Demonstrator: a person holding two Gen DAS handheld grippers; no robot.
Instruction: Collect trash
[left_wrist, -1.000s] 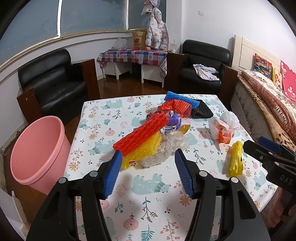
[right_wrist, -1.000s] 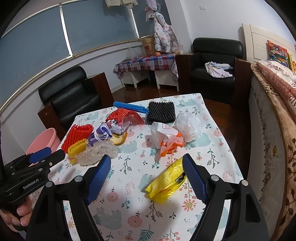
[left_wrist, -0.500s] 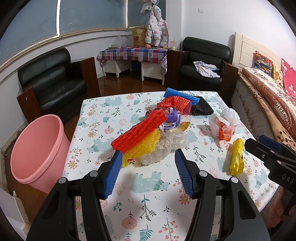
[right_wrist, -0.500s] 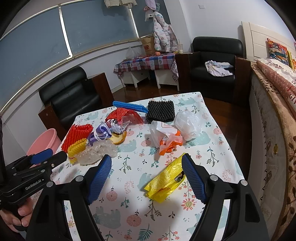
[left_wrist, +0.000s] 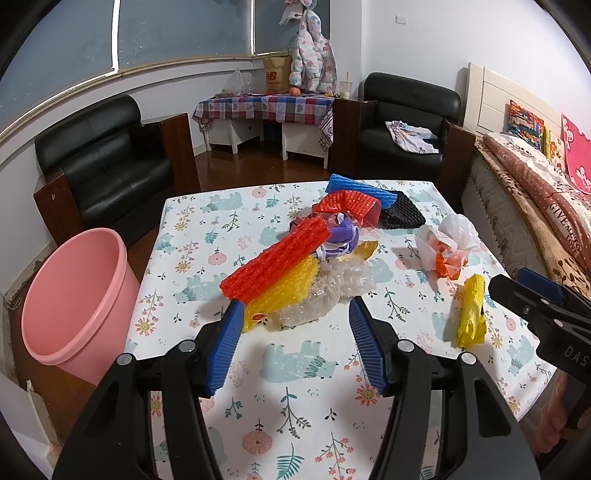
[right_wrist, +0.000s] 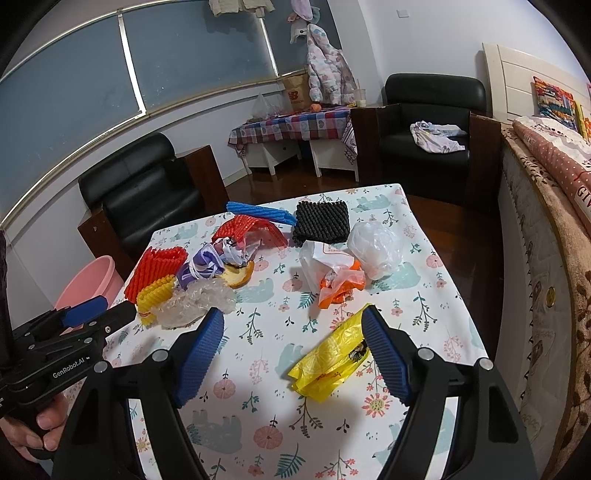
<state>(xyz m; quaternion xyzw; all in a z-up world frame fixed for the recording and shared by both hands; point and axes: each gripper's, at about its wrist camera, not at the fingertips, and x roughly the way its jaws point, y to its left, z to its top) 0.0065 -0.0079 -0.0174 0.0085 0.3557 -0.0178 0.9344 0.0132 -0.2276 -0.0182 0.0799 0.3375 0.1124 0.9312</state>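
None picked up yet: all the trash sits on the table (left_wrist: 207, 221), and as far as I can see the pink bucket (left_wrist: 70, 291) has none in it.
Left claw (left_wrist: 295, 332): my two blue fingers are wide apart and hold nothing.
Right claw (right_wrist: 293, 347): wide apart too, with nothing in it.
Just ahead of my left claw: a crinkly clear plastic lump (left_wrist: 328, 291), a bumpy yellow foam net (left_wrist: 280, 291) and a long red foam net (left_wrist: 277, 262), all touching in one pile.
Farther ahead of my left claw: a purple and white scrunched bag (left_wrist: 343, 236), a second red net (left_wrist: 351, 205), a blue ribbed roll (left_wrist: 354, 186) and a flat black net pad (left_wrist: 402, 216).
Inside my right claw: a soft, wrinkled yellow bag (right_wrist: 332, 358) lies close by my right finger.
Ahead of my right claw: a white and orange crumpled bag (right_wrist: 328, 269) beside a puffy clear bag (right_wrist: 376, 247).
Bucket: round, smooth pink plastic, on the floor to the left of my left claw, by the table edge.
Left to do: I think everything, piece by piece into the bucket.
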